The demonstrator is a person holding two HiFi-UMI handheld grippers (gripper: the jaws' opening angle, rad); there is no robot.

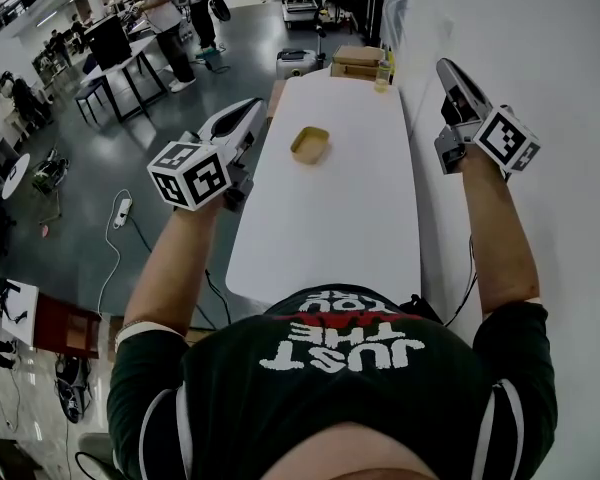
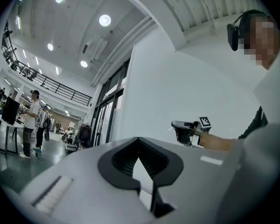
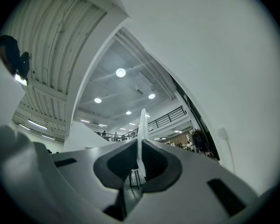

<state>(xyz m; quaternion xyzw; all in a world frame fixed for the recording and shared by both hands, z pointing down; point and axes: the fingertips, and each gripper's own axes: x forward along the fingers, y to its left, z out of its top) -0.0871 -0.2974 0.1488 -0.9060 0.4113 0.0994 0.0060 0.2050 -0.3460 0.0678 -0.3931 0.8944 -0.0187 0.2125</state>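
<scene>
Both claws are up in the air over the long white worktop [image 1: 330, 230]. The left claw [image 1: 252, 108] hangs off the worktop's left edge, and the right claw [image 1: 448, 68] is up against the white wall [image 1: 550, 38] on the right. Between them, a little past the middle of the worktop and nearer the left claw, sits a shallow yellow dish [image 1: 310, 145], with neither claw touching it. At the far end stand a cardboard box [image 1: 358, 60] and a small bottle [image 1: 383, 74]. The left gripper view shows its tips [image 2: 139, 141] meeting at a point with nothing gripped, and it catches the right claw [image 2: 178, 125] across the way. The right gripper view shows tips [image 3: 142, 120] pressed together and empty, with only ceiling lights [image 3: 121, 72] beyond. Only the head view shows the dish.
</scene>
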